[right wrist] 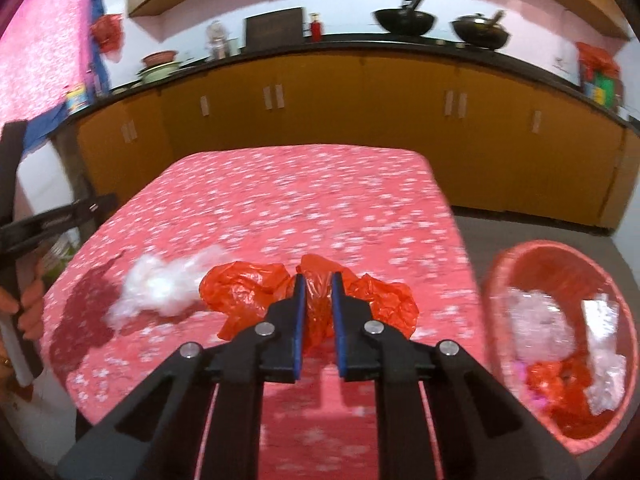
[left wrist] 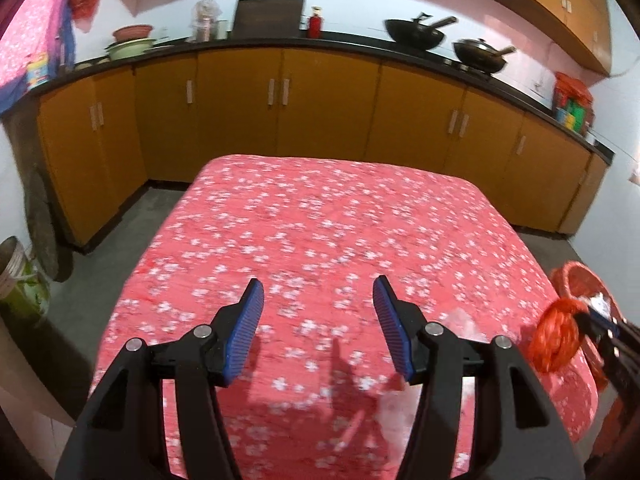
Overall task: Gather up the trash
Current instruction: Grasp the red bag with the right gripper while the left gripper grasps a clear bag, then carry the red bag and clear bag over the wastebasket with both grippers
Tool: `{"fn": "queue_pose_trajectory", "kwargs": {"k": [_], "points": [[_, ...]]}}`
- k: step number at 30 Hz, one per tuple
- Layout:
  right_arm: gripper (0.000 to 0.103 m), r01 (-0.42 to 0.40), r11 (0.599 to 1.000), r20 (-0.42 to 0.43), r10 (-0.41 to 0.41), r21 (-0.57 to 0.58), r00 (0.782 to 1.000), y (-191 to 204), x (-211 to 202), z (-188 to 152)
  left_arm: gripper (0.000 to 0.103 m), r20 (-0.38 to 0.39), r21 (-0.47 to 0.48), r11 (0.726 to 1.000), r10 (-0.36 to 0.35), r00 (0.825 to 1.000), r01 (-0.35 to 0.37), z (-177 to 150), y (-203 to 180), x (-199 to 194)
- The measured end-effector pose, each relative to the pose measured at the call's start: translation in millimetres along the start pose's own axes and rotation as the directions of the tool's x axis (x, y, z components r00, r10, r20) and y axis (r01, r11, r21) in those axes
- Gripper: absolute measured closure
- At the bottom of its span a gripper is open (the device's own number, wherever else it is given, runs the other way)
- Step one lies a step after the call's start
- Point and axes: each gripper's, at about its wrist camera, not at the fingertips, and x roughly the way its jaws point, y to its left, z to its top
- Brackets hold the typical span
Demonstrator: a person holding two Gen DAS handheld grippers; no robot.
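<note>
My right gripper is shut on a crumpled red plastic bag and holds it above the table with the red flowered cloth. A clear white plastic wad lies on the cloth just left of the bag. A red basket stands off the table's right edge, holding clear and red plastic scraps. My left gripper is open and empty over the near part of the table. In the left wrist view the red bag and the basket show at the far right.
Orange kitchen cabinets with a black counter run behind the table, carrying two black woks, a red bottle and bowls. A metal bucket stands on the grey floor at the left.
</note>
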Motion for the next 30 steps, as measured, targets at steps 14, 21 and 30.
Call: {"fn": "queue_pose_trajectory", "kwargs": {"k": [14,21,30], "points": [[0.089,0.094,0.992,-0.002,-0.094,0.080,0.996,-37,-3,-8,0.036,-0.060,0.095,0.989,-0.108,0.992,0.113,-32,-51,4],[0.089,0.084,0.992,-0.009,-0.083,0.091,0.996,-34,-1,-8,0.036,-0.095,0.106,0.989,-0.093,0.991,0.103,-46,-62,15],[0.089,0.076,0.993,-0.013,-0.075,0.090,0.997,-34,4,-7,0.074,-0.119,0.122,0.987,-0.088,0.989,0.103,-43,-68,25]]}}
